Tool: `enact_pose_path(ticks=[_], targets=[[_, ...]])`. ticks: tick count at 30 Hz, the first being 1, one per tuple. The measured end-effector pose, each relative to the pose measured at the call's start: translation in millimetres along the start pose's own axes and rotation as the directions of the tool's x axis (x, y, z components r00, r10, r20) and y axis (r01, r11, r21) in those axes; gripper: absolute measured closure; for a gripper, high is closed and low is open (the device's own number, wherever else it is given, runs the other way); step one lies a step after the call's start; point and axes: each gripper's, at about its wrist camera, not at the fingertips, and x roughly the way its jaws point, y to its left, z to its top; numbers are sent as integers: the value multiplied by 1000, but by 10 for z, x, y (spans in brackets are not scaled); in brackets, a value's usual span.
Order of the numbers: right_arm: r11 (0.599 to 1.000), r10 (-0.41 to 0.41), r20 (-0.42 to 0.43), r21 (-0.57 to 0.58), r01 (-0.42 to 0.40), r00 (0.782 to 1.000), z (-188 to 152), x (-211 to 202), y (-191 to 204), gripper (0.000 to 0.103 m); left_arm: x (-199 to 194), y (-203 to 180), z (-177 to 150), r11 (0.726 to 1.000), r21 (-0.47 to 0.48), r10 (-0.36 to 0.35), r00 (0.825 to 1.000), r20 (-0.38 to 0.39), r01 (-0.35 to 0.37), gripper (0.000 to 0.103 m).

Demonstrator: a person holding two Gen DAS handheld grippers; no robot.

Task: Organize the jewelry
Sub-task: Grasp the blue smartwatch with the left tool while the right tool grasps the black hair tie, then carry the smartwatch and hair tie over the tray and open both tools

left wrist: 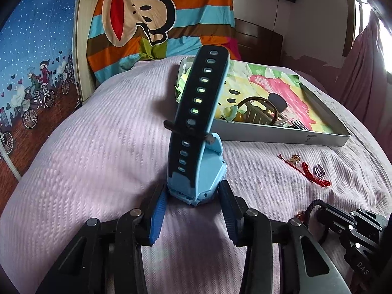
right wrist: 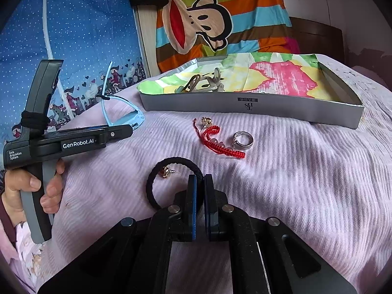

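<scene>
My left gripper (left wrist: 193,196) is shut on a light blue watch (left wrist: 196,132), whose dark strap stands upright above the pink bedspread; it also shows in the right wrist view (right wrist: 127,120). My right gripper (right wrist: 200,180) is shut on a black hair tie (right wrist: 156,183) lying on the bed, with a gold earring (right wrist: 166,171) inside its loop. A red braided bracelet (right wrist: 220,142), a silver ring (right wrist: 242,140) and a second gold earring (right wrist: 205,121) lie in front of the grey box (right wrist: 245,105).
The box (left wrist: 281,137) is lined with colourful paper and holds a hair claw (left wrist: 259,112) and other small pieces. A striped cartoon blanket (right wrist: 220,19) hangs behind the bed. A blue patterned curtain (right wrist: 73,36) is on the left.
</scene>
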Motion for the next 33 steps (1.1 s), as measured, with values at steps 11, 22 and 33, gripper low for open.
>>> enact_pose_path(ticks=[11,22,33], targets=[[999,21,36,28,-22,999,-10,-51,-48,98,-130,-40,-178,988,-9,-152,988,5,152,65],[997,42,88,67,-48,995,-10,-99,-103,98,-211,-218,-246,976,74,-206,979,12,204,65],[992,42,139,111,-58,989,-4,-144,-183,98,-315,-242,-254,975,98,-206,976,64,200,65]])
